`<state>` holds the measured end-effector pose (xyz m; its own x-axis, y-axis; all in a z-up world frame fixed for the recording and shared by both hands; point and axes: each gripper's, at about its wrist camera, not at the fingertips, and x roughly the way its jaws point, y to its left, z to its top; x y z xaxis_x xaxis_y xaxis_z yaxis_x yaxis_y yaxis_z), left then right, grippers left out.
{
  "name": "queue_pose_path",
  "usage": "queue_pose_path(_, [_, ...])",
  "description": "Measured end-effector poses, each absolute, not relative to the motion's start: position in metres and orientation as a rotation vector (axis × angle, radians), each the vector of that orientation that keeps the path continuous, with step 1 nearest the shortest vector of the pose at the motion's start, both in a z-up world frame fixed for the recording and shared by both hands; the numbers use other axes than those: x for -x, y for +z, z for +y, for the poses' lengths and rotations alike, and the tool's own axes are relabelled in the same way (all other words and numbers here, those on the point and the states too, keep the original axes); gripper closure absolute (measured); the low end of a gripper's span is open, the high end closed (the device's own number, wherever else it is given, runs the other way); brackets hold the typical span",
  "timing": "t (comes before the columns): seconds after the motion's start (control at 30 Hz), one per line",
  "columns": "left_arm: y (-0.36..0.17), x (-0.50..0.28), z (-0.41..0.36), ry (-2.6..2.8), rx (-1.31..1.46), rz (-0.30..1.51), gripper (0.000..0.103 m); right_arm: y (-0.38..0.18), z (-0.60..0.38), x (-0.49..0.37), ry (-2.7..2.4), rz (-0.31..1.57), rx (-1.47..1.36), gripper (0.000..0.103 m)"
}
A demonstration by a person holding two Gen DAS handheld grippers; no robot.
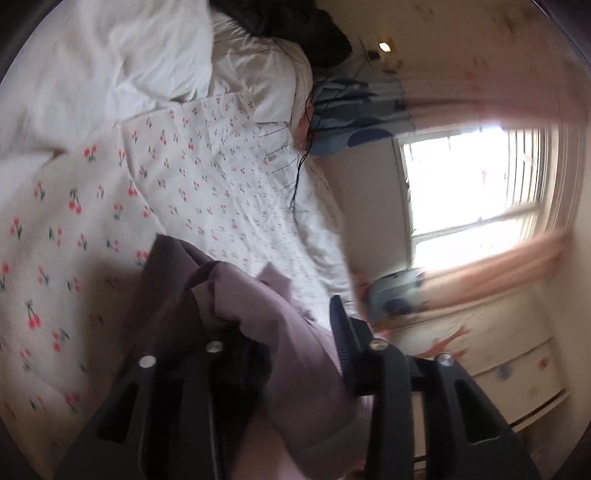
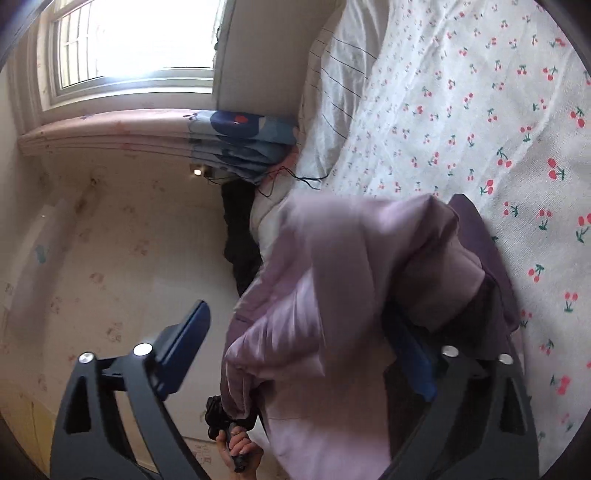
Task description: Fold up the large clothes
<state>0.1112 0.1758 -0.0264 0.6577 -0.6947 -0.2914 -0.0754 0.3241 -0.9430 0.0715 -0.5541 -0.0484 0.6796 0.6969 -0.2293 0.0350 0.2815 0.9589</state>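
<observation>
A mauve padded garment (image 1: 288, 354) hangs bunched between the wide-apart fingers of my left gripper (image 1: 280, 332), draped over the left finger, which it hides; the right finger (image 1: 341, 339) is bare. In the right wrist view the same mauve garment (image 2: 314, 295) fills the gap of my right gripper (image 2: 299, 332) and covers its right finger; the left finger (image 2: 188, 339) is bare. Both jaws stand wide, with cloth lying in them, over a cherry-print bed cover (image 2: 480, 110). The other hand-held gripper (image 2: 231, 435) shows below the garment.
White bedding (image 1: 110, 66) and a dark garment (image 1: 295, 26) lie at the bed's far end. A blue patterned cloth (image 2: 243, 140), a thin black cable (image 2: 306, 179), a bright window (image 1: 469, 188) with pink curtains, and a pale dresser (image 1: 498, 362) flank the bed.
</observation>
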Motion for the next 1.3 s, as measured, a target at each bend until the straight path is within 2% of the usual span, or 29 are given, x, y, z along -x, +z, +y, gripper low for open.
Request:
queue_pose_path(0.03, [-0.023, -0.111, 0.178, -0.472, 1.223, 0.781, 0.054, -0.039, -0.552, -0.068, 0.506, 0.726, -1.19, 0.01])
queue_pose_path(0.1, [-0.019, -0.112, 0.179, -0.494, 1.278, 0.794, 0.034, -0.017, -0.54, -0.06, 0.504, 0.745, -1.054, 0.01])
queue_pose_path(0.2, [-0.009, -0.109, 0.181, -0.347, 1.205, 0.843, 0.021, 0.008, -0.503, -0.049, 0.479, 0.82, -0.772, 0.01])
queue_pose_path(0.33, [0.037, -0.086, 0.155, -0.282, 0.847, 0.738, 0.02, 0.018, -0.442, -0.046, 0.42, 0.877, -0.399, 0.01])
queue_pose_path(0.4, [0.057, -0.075, 0.108, -0.341, 0.562, 0.712, 0.018, 0.013, -0.417, -0.053, 0.375, 0.885, -0.26, 0.01])
queue_pose_path(0.5, [0.05, -0.079, 0.036, -0.441, 0.271, 0.763, 0.018, -0.004, -0.39, -0.076, 0.29, 0.894, -0.122, 0.01])
queue_pose_path(0.6, [0.018, -0.112, -0.019, -0.433, 0.086, 0.831, 0.018, -0.037, -0.377, -0.109, 0.203, 0.937, -0.044, 0.01])
queue_pose_path(0.7, [-0.024, -0.163, -0.04, -0.37, 0.064, 0.946, 0.018, -0.056, -0.37, -0.142, 0.146, 0.949, -0.001, 0.01])
queue_pose_path(0.83, [-0.028, -0.215, -0.034, -0.295, 0.171, 0.982, 0.018, -0.053, -0.379, -0.193, 0.093, 0.946, -0.046, 0.01])
queue_pose_path(0.9, [-0.033, -0.229, -0.035, -0.261, 0.154, 0.981, 0.018, -0.07, -0.383, -0.215, 0.096, 1.001, -0.066, 0.01])
queue_pose_path(1.0, [-0.071, -0.258, -0.031, -0.263, 0.231, 1.045, 0.017, -0.095, -0.392, -0.241, 0.101, 1.051, -0.145, 0.007])
queue_pose_path(1.13, [-0.057, -0.26, -0.038, -0.234, 0.154, 1.079, 0.017, -0.083, -0.386, -0.244, 0.064, 1.077, -0.103, 0.008])
queue_pose_path(1.23, [-0.01, -0.227, -0.03, -0.263, 0.172, 0.96, 0.017, -0.041, -0.369, -0.22, 0.147, 0.938, -0.117, 0.008])
queue_pose_path(1.3, [0.0, -0.219, -0.032, -0.261, 0.146, 0.927, 0.017, -0.032, -0.343, -0.217, 0.201, 0.908, -0.044, 0.008])
